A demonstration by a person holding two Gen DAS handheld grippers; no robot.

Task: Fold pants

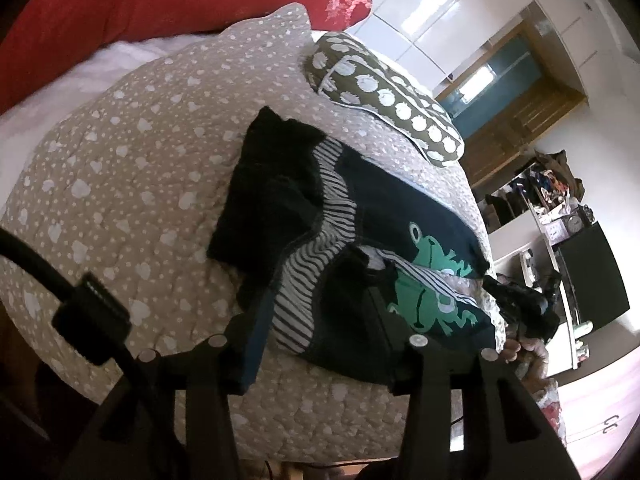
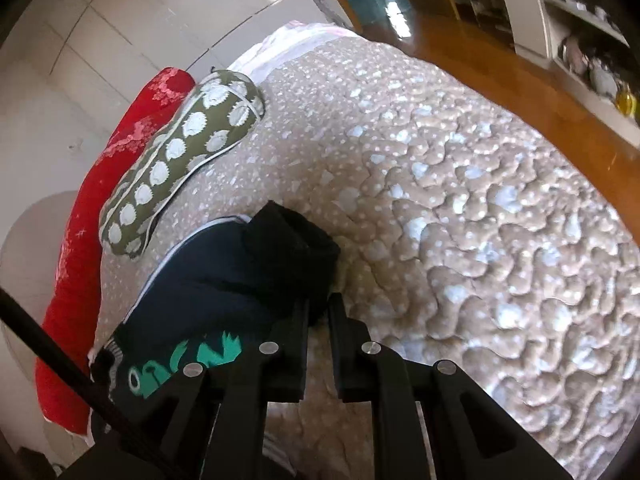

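Dark navy children's pants with green frog prints and a striped lining lie bunched on a beige quilted bedspread. My left gripper is open, its fingers spread either side of the striped part of the pants, just above them. The right gripper shows in the left wrist view at the pants' right edge. In the right wrist view the pants lie to the left, and my right gripper is shut on a dark fold of the pants at their near edge.
An olive pillow with white dots lies beyond the pants, and a red pillow behind it. White wardrobes, a wooden floor and cluttered shelves surround the bed. The bedspread stretches wide to the right.
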